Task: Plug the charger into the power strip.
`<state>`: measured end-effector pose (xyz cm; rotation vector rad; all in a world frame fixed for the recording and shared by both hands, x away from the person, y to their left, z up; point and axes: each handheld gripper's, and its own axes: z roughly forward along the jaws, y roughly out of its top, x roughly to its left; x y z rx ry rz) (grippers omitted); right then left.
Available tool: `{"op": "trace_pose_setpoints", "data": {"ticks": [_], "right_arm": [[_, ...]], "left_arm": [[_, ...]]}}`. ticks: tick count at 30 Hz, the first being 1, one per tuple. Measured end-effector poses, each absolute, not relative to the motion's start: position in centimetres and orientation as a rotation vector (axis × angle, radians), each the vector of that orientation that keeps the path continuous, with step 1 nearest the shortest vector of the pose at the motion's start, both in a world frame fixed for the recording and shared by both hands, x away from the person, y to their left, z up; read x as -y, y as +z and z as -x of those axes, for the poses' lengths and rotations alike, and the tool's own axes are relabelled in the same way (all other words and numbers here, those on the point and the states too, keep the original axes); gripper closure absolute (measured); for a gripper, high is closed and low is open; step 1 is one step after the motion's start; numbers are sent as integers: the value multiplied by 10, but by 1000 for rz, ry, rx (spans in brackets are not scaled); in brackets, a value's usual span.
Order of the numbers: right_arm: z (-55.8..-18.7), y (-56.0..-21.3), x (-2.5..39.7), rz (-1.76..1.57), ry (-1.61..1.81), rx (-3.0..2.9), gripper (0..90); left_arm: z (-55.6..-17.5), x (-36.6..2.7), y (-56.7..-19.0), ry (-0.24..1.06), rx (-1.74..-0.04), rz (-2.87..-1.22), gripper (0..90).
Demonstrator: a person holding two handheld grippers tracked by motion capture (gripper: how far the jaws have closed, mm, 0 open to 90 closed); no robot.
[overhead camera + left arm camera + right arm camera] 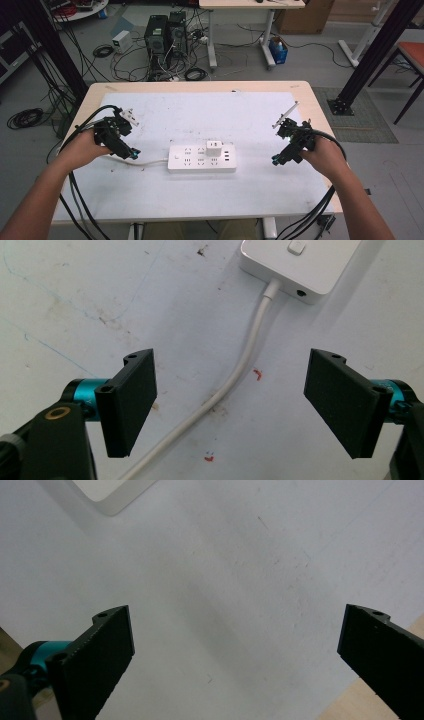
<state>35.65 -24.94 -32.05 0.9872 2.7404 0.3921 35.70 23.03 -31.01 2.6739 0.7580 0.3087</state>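
Wide-spread tongs (pixel 230 410) astride white cable (pixel 235 375)

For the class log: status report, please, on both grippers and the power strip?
Left gripper open over white cable. Right gripper open, empty. White rectangular plastic power strip untouched, white adapter plugged in. Nothing obstructing.

A light wooden desk (pixel 320 107) carries a large white mat (pixel 200 115) that covers most of its top and shows scuffs and small red marks. A white power strip (pixel 201 158) lies flat near the mat's middle, a white adapter (pixel 214 147) plugged into it, its white cord (pixel 147 161) trailing left.
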Motion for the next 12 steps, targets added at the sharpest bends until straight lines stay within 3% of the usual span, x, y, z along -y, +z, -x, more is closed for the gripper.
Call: {"op": "trace_pose_setpoints", "data": {"ticks": [12], "right_arm": [[-350,-321,256,-1019,432,-2720,9]], "left_arm": [[-356,-229,-310,333,-762,-2664,213]]}}
